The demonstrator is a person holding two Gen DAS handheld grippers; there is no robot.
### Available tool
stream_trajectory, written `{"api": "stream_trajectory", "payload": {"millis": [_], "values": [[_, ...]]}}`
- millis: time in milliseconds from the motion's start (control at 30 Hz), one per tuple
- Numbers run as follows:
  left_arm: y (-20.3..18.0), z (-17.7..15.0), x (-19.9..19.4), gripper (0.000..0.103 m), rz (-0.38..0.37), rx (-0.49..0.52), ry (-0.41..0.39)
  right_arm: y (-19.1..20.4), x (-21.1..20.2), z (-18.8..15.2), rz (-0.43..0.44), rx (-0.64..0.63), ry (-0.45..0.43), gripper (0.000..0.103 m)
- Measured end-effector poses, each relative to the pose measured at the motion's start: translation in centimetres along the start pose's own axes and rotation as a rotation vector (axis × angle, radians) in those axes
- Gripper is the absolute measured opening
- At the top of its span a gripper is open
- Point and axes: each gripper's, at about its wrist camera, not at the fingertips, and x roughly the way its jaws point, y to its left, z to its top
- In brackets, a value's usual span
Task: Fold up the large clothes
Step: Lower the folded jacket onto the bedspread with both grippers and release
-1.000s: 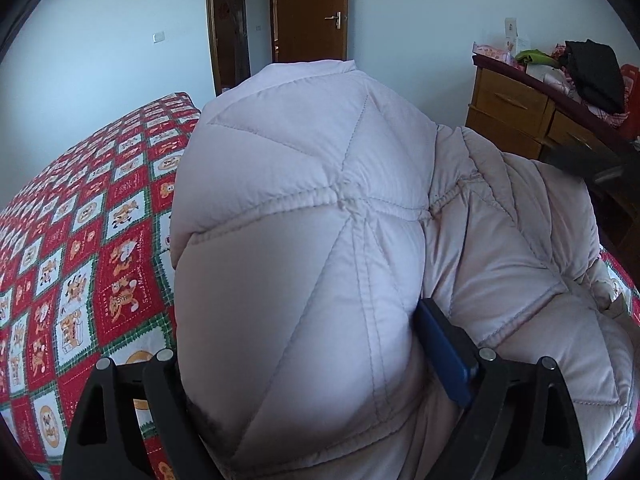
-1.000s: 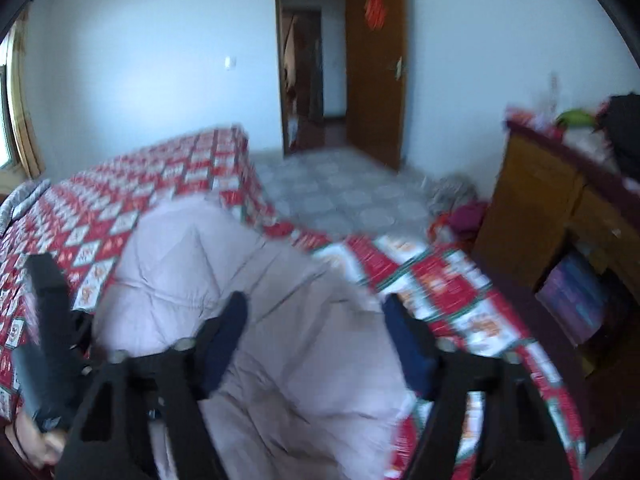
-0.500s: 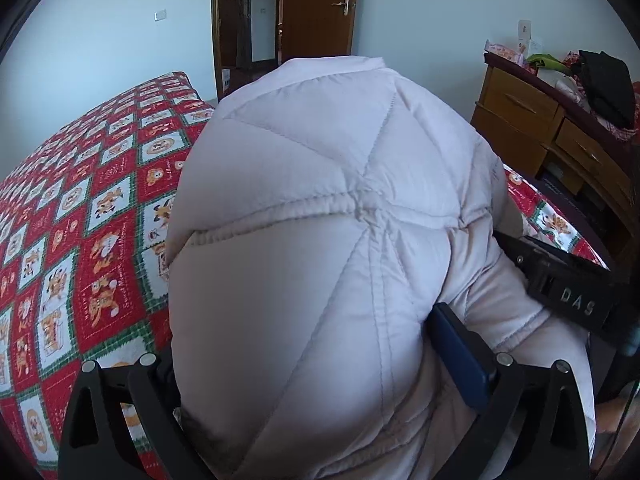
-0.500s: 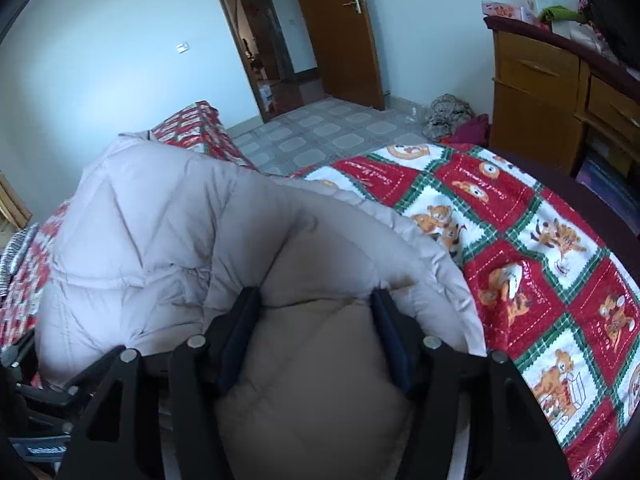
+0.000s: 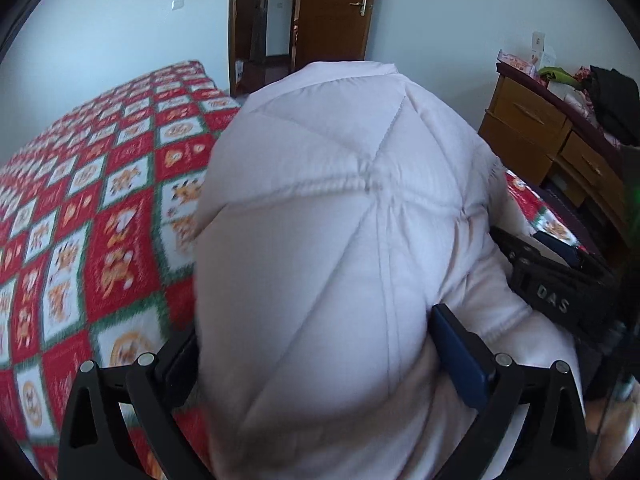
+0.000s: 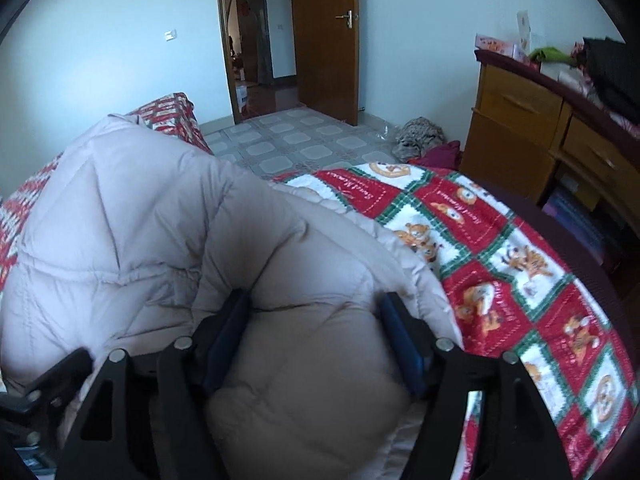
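A pale pink quilted down jacket [image 5: 340, 240] fills the left wrist view, bulging up between my fingers. My left gripper [image 5: 316, 356] is shut on a thick fold of it; the right blue pad [image 5: 460, 360] shows and the left pad is hidden by the fabric. In the right wrist view the jacket [image 6: 140, 220] lies bunched on the bed, and my right gripper [image 6: 316, 336] is shut on a puffy fold of it. My right gripper also shows at the right edge of the left wrist view [image 5: 556, 280], close beside the left one.
The bed has a red, green and white checked cover [image 6: 500, 260]. A wooden dresser [image 6: 540, 128] with clutter on top stands to the right. A tiled floor [image 6: 300, 144] leads to an open door. A heap of clothes [image 6: 420, 140] lies on the floor.
My right gripper has closed on the jacket and come in beside the left one. The jacket has been gathered up higher. Both views have shifted slightly.
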Motion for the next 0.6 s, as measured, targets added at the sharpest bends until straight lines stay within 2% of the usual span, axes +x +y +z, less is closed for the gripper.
{"api": "stream_trajectory", "payload": {"millis": [100, 167, 233, 400, 600], "values": [[0.1, -1.2, -2.2, 0.102, 0.01, 0.003, 0.001, -0.3, -2.5, -0.6, -0.003, -0.043, -0.005, 0.081], [-0.1, -2.0, -3.6, 0.102, 0.044, 0.018, -0.023, -0.5, -4.7, -1.4, -0.016, -0.054, -0.039, 0.094], [-0.4, -2.5, -4.5, 0.102, 0.068, 0.028, -0.044, -0.6, -7.0, -2.9, 0.014, -0.061, -0.071, 0.099], [-0.8, -4.1, -5.9, 0.102, 0.109, 0.019, -0.047, -1.1, -8.5, -6.1, 0.004, -0.048, -0.045, 0.099], [-0.8, -6.0, -8.0, 0.102, 0.127, 0.003, -0.05, -3.0, -9.7, -8.8, 0.105, 0.084, 0.002, 0.099]]}}
